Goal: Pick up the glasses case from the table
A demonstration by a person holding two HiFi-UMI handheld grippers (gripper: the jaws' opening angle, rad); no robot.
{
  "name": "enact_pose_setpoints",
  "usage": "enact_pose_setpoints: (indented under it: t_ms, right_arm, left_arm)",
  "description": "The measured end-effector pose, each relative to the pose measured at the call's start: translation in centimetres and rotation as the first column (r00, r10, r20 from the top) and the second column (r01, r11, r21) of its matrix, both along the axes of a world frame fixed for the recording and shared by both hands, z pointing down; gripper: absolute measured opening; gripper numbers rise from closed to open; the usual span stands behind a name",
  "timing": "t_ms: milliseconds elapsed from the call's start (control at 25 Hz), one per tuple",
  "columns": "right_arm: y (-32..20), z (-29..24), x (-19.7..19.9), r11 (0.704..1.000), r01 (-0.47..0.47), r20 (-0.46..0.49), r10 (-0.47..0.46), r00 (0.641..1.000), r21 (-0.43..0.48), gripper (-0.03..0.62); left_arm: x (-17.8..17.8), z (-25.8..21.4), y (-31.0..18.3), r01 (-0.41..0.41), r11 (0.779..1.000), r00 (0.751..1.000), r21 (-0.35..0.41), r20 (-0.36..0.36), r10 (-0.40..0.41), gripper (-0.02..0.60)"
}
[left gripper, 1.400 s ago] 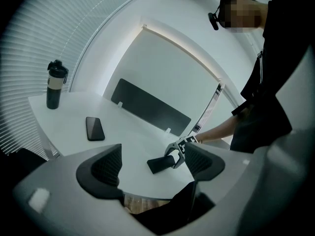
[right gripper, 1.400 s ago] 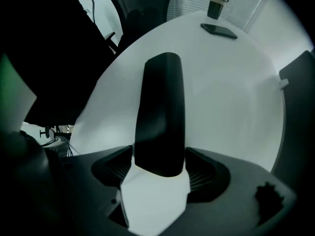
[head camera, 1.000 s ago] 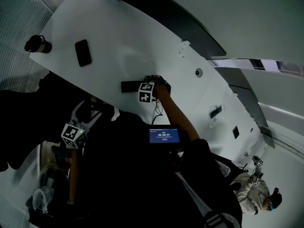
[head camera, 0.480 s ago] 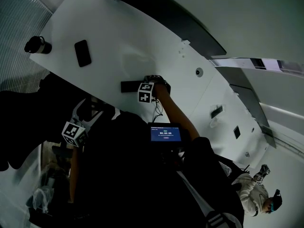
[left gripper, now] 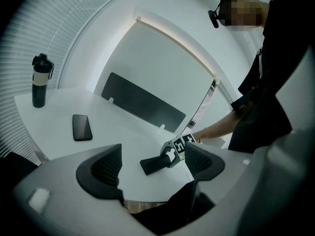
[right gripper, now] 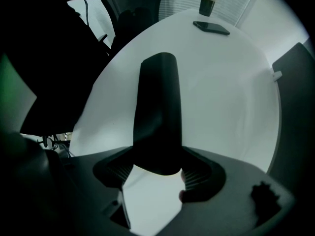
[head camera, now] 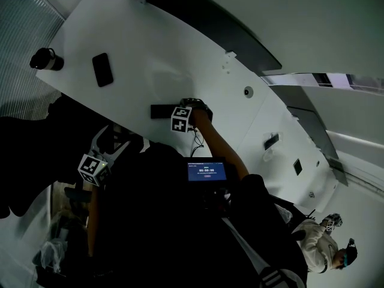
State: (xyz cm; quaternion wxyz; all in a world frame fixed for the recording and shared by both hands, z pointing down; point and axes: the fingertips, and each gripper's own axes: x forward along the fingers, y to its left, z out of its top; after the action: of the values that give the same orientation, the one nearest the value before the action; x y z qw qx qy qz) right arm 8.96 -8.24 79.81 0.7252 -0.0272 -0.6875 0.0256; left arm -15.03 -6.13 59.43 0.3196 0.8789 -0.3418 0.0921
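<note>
The glasses case (head camera: pixel 161 111) is a dark oblong on the white table (head camera: pixel 150 53), near its front edge. My right gripper (head camera: pixel 189 108) is shut on the case's near end. In the right gripper view the case (right gripper: pixel 157 107) stands out from between the two pads (right gripper: pixel 199 173) of the right gripper (right gripper: pixel 157 170); whether it rests on the table I cannot tell. My left gripper (head camera: pixel 107 146) hangs off the table's front edge, low at the left. It (left gripper: pixel 151 165) is open and holds nothing, and the case (left gripper: pixel 153 164) shows beyond its jaws.
A black phone (head camera: pixel 102 69) lies flat at the table's left part, and a dark bottle (head camera: pixel 47 59) stands near the left corner. A dark divider panel (left gripper: pixel 142 102) runs along the far edge. A lit screen (head camera: pixel 206 171) hangs at my chest. Another person (head camera: pixel 327 245) stands at the lower right.
Only the head view has shifted slightly. The right gripper stays shut on the case at the same spot and the left gripper stays low.
</note>
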Motion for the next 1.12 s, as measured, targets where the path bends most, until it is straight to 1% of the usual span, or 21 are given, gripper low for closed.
enact_pose_setpoints:
  t_ms: [160, 240, 280, 320, 360, 400, 440, 480, 520, 600, 640, 680, 760, 840, 880, 920, 960, 1000, 1040, 1080, 1120]
  right_arm:
    - [0.5, 0.0, 0.1, 0.998, -0.063, -0.013, 0.063, 0.998, 0.013, 0.313]
    - [0.8, 0.0, 0.0, 0.992, -0.122, -0.007, 0.122, 0.992, -0.004, 0.311]
    - [1.0, 0.0, -0.2, 0.984, -0.174, 0.003, 0.174, 0.985, -0.024, 0.311]
    - [1.1, -0.2, -0.5, 0.967, -0.249, 0.020, 0.250, 0.968, -0.056, 0.311]
    - [1.2, -0.4, -0.9, 0.935, -0.342, 0.041, 0.347, 0.937, -0.098, 0.311]
    - [1.1, -0.7, -1.3, 0.885, -0.443, 0.062, 0.455, 0.888, -0.145, 0.311]
    - [1.2, -1.0, -1.6, 0.818, -0.540, 0.075, 0.562, 0.824, -0.197, 0.310]
    - [1.5, -1.2, -1.9, 0.742, -0.621, 0.078, 0.656, 0.751, -0.253, 0.310]
    - [1.8, -1.5, -2.2, 0.665, -0.681, 0.078, 0.731, 0.678, -0.306, 0.310]
    - [2.3, -2.3, -2.9, 0.520, -0.753, 0.093, 0.842, 0.532, -0.404, 0.310]
    - [2.4, -2.8, -3.4, 0.444, -0.769, 0.105, 0.887, 0.449, -0.460, 0.308]
    - [2.4, -3.5, -4.0, 0.362, -0.773, 0.114, 0.927, 0.358, -0.521, 0.308]
    - [2.1, -5.2, -5.3, 0.194, -0.737, 0.115, 0.981, 0.157, -0.647, 0.307]
    - [1.1, -7.0, -6.5, 0.038, -0.645, 0.089, 0.995, -0.047, -0.763, 0.307]
    - [0.4, -7.9, -6.8, -0.030, -0.579, 0.068, 0.987, -0.147, -0.814, 0.307]
    - [-0.4, -8.9, -7.0, -0.088, -0.504, 0.043, 0.969, -0.241, -0.859, 0.305]
    - [-1.3, -10.0, -7.1, -0.129, -0.424, 0.018, 0.945, -0.326, -0.896, 0.305]
    - [-2.2, -11.1, -6.9, -0.155, -0.347, -0.004, 0.917, -0.400, -0.925, 0.305]
    - [-3.0, -12.1, -6.7, -0.168, -0.278, -0.022, 0.886, -0.463, -0.946, 0.304]
    - [-3.8, -13.1, -6.2, -0.170, -0.225, -0.031, 0.856, -0.515, -0.959, 0.304]
    - [-4.6, -13.9, -5.7, -0.161, -0.186, -0.030, 0.828, -0.560, -0.969, 0.304]
  left_arm:
    - [-0.6, -0.2, -0.3, 0.024, 1.000, 1.000, 0.009, -0.015, -0.024, 0.390]
    - [-0.9, -0.3, -0.5, 0.030, 0.999, 0.999, 0.015, -0.018, -0.030, 0.389]
    - [-1.0, -0.4, -0.4, 0.030, 0.999, 0.999, 0.018, -0.018, -0.030, 0.388]
    - [-1.1, -0.4, -0.4, 0.028, 0.999, 0.999, 0.020, -0.017, -0.028, 0.389]
    - [-1.3, -0.5, -0.4, 0.027, 0.999, 1.000, 0.020, -0.017, -0.026, 0.389]
    - [-1.4, -0.5, -0.4, 0.026, 0.999, 1.000, 0.020, -0.017, -0.026, 0.388]
    - [-1.5, -0.5, -0.4, 0.026, 0.999, 1.000, 0.018, -0.018, -0.026, 0.388]
    - [-1.6, -0.5, -0.4, 0.026, 1.000, 0.999, 0.016, -0.019, -0.026, 0.388]
    - [-1.7, -0.5, -0.4, 0.026, 1.000, 0.999, 0.015, -0.019, -0.025, 0.388]
    - [-1.7, -0.5, -0.4, 0.021, 1.000, 1.000, 0.015, -0.019, -0.021, 0.388]
    - [-1.7, -0.5, -0.4, 0.018, 1.000, 1.000, 0.014, -0.020, -0.018, 0.389]
    - [-1.7, -0.5, -0.4, 0.015, 1.000, 1.000, 0.013, -0.023, -0.015, 0.388]
    - [-1.6, -0.5, -0.5, 0.007, 1.000, 1.000, 0.010, -0.029, -0.007, 0.389]
    - [-1.4, -0.4, -0.6, -0.006, 1.000, 0.999, 0.008, -0.033, 0.006, 0.388]
    - [-1.2, -0.4, -0.6, -0.015, 1.000, 0.999, 0.007, -0.035, 0.015, 0.388]
    - [-0.9, -0.4, -0.7, -0.024, 1.000, 0.999, 0.007, -0.036, 0.025, 0.388]
    - [-0.6, -0.4, -0.7, -0.034, 0.999, 0.999, 0.006, -0.037, 0.035, 0.388]
    - [-0.3, -0.4, -0.7, -0.044, 0.999, 0.998, 0.006, -0.038, 0.044, 0.388]
    - [-0.1, -0.4, -0.7, -0.053, 0.999, 0.998, 0.006, -0.038, 0.053, 0.388]
    - [0.1, -0.4, -0.8, -0.061, 0.998, 0.997, 0.006, -0.037, 0.061, 0.388]
    - [0.2, -0.4, -0.8, -0.068, 0.998, 0.997, 0.006, -0.036, 0.068, 0.388]
